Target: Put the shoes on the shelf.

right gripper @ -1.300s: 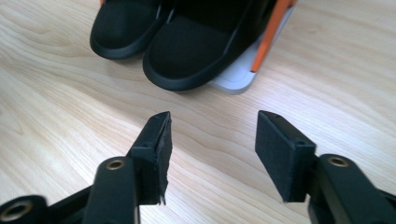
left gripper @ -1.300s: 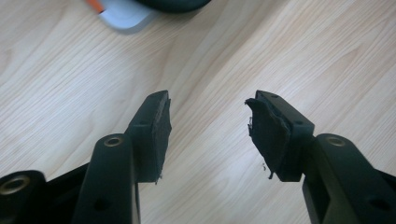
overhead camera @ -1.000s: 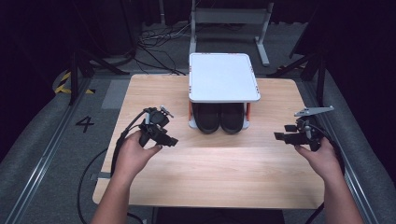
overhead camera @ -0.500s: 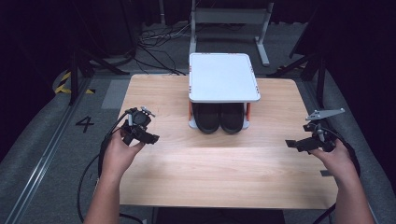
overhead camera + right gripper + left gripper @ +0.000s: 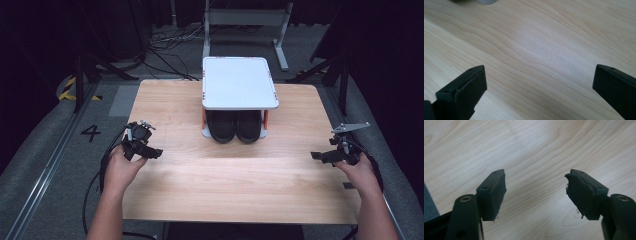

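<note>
A pair of black shoes [image 5: 235, 127] stands side by side under a white shelf rack [image 5: 239, 82] at the back middle of the wooden table [image 5: 225, 190]. My left gripper [image 5: 152, 152] is held low near the table's left edge, well left of the shoes. Its jaws have just been opening and stand open, with only bare wood between them in the left gripper view [image 5: 536, 192]. My right gripper [image 5: 316, 155] is near the right edge, pointing inward. Its jaws have also just opened and stand wide over bare wood [image 5: 540, 82].
The table's near half is bare wood between the two hands. Cables trail from both grippers over the table's sides. Beyond the table are a grey floor, a metal stand [image 5: 245, 20] and loose cables.
Both hands have drawn apart, away from the rack and shoes, and sunk toward the tabletop. The left went toward the left edge, the right toward the right edge.
</note>
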The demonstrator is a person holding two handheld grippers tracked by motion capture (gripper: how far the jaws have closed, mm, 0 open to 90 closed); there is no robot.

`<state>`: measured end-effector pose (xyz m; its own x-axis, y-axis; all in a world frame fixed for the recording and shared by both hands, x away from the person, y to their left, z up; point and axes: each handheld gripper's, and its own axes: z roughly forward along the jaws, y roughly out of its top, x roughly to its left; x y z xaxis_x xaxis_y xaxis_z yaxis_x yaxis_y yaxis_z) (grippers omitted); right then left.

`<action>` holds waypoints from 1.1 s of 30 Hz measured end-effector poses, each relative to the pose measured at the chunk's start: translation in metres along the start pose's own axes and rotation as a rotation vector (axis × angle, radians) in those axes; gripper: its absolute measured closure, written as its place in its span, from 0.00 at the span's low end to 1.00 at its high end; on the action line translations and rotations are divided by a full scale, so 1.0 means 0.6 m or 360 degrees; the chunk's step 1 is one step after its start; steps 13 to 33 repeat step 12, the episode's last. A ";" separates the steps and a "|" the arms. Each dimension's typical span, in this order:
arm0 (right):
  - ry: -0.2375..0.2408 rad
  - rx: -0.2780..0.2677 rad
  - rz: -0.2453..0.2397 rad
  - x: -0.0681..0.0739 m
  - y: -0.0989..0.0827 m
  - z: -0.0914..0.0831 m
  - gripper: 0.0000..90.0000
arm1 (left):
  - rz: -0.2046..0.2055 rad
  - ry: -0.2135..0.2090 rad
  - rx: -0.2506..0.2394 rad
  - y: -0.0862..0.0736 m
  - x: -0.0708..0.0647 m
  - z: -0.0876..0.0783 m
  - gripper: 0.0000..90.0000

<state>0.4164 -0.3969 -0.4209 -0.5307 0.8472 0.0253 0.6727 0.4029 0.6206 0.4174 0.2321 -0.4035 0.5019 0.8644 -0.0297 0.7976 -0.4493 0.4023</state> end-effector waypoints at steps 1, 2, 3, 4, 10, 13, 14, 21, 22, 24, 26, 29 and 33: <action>-0.0005 0.0000 0.0012 -0.003 -0.005 0.009 0.00 | -0.0030 0.0000 0.0008 -0.002 0.004 0.005 0.30; 0.0003 -0.0025 0.0024 -0.006 -0.008 0.014 0.00 | -0.0062 -0.0002 0.0009 -0.004 0.008 0.008 0.28; 0.0023 -0.0046 0.0051 -0.007 -0.011 0.016 0.00 | -0.0091 -0.0027 -0.0002 -0.006 0.013 0.012 0.27; 0.0040 -0.0086 0.0080 -0.010 -0.014 0.021 0.00 | -0.0127 -0.0055 -0.0031 -0.010 0.017 0.017 0.24; -0.0001 -0.0118 0.0081 -0.014 -0.024 0.040 0.00 | -0.0182 -0.0089 -0.0109 -0.025 0.032 0.036 0.20; -0.0009 -0.0102 0.0102 -0.018 -0.029 0.048 0.00 | -0.0176 -0.0079 -0.0123 -0.029 0.035 0.039 0.19; -0.0009 -0.0102 0.0102 -0.018 -0.029 0.048 0.00 | -0.0176 -0.0079 -0.0123 -0.029 0.035 0.039 0.19; -0.0009 -0.0102 0.0102 -0.018 -0.029 0.048 0.00 | -0.0176 -0.0079 -0.0123 -0.029 0.035 0.039 0.19; -0.0009 -0.0102 0.0102 -0.018 -0.029 0.048 0.00 | -0.0176 -0.0079 -0.0123 -0.029 0.035 0.039 0.19; -0.0009 -0.0102 0.0102 -0.018 -0.029 0.048 0.00 | -0.0176 -0.0079 -0.0123 -0.029 0.035 0.039 0.19; -0.0009 -0.0102 0.0102 -0.018 -0.029 0.048 0.00 | -0.0176 -0.0079 -0.0123 -0.029 0.035 0.039 0.19; -0.0009 -0.0102 0.0102 -0.018 -0.029 0.048 0.00 | -0.0176 -0.0079 -0.0123 -0.029 0.035 0.039 0.19; -0.0009 -0.0102 0.0102 -0.018 -0.029 0.048 0.00 | -0.0176 -0.0079 -0.0123 -0.029 0.035 0.039 0.19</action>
